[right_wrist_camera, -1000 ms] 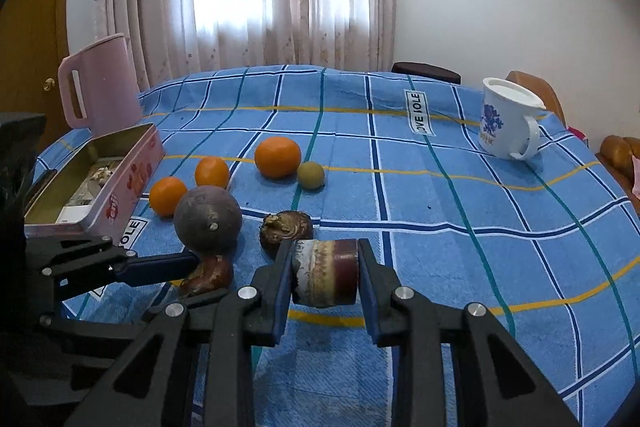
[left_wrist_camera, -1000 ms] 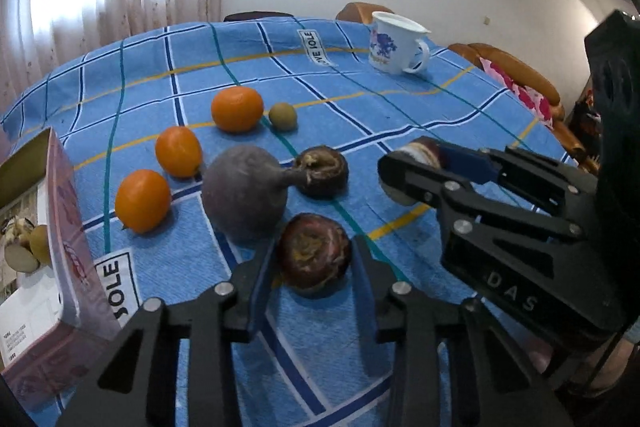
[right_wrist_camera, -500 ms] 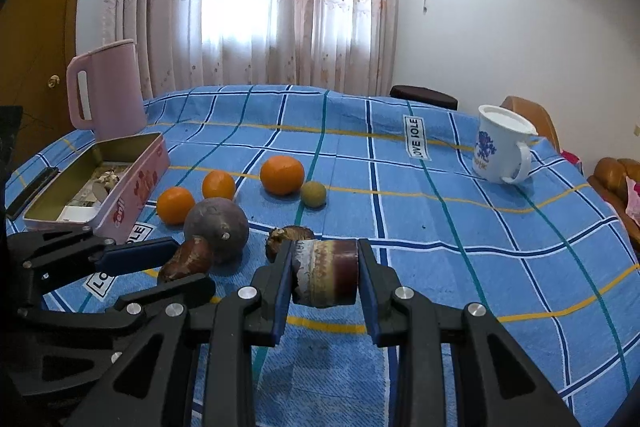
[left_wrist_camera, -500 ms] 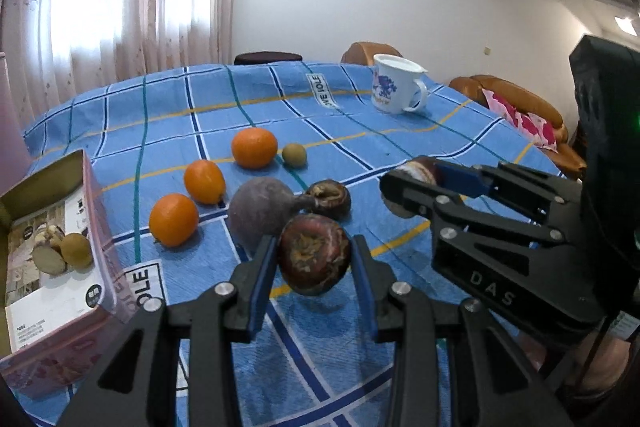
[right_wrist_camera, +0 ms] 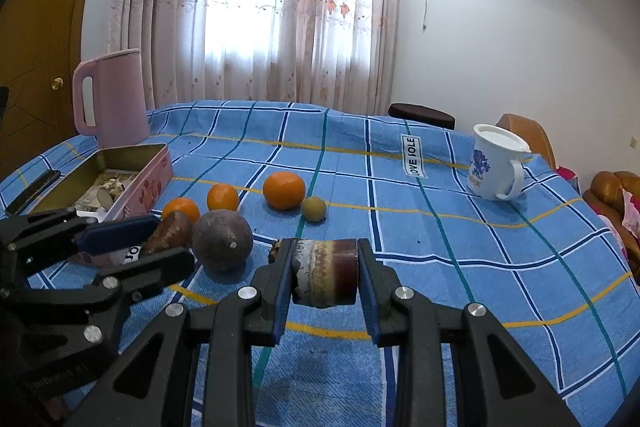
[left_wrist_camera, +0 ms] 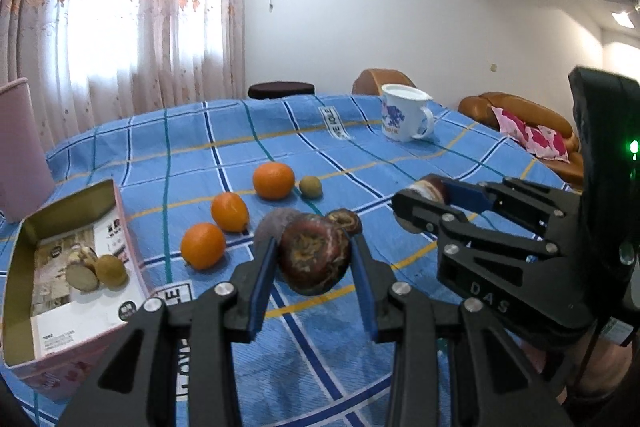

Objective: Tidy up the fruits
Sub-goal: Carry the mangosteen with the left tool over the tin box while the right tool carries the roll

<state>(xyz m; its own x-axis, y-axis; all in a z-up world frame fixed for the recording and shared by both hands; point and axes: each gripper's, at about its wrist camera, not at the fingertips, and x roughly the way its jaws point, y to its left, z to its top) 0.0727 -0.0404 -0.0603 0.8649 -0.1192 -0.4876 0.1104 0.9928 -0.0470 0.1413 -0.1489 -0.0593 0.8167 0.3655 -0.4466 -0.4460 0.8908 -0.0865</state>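
Note:
My left gripper (left_wrist_camera: 314, 257) is shut on a dark brown water chestnut (left_wrist_camera: 315, 259) and holds it above the blue checked cloth. It also shows in the right wrist view (right_wrist_camera: 168, 231). My right gripper (right_wrist_camera: 325, 273) is shut on a second water chestnut (right_wrist_camera: 325, 273), seen side-on, held above the cloth; it also shows in the left wrist view (left_wrist_camera: 426, 193). On the cloth lie three oranges (left_wrist_camera: 273, 180) (left_wrist_camera: 229, 211) (left_wrist_camera: 203, 245), a small green-brown fruit (left_wrist_camera: 310, 186), a round purple fruit (right_wrist_camera: 222, 245) and a third water chestnut (left_wrist_camera: 344, 220).
An open pink tin box (left_wrist_camera: 72, 283) with a few small fruits stands at the left. A pink jug (right_wrist_camera: 112, 97) stands behind it. A white mug (right_wrist_camera: 496, 167) stands at the far right of the table (right_wrist_camera: 480, 247). Chairs and a sofa lie beyond.
My left gripper has lifted its water chestnut off the cloth and risen. My right gripper has risen too, still holding its water chestnut.

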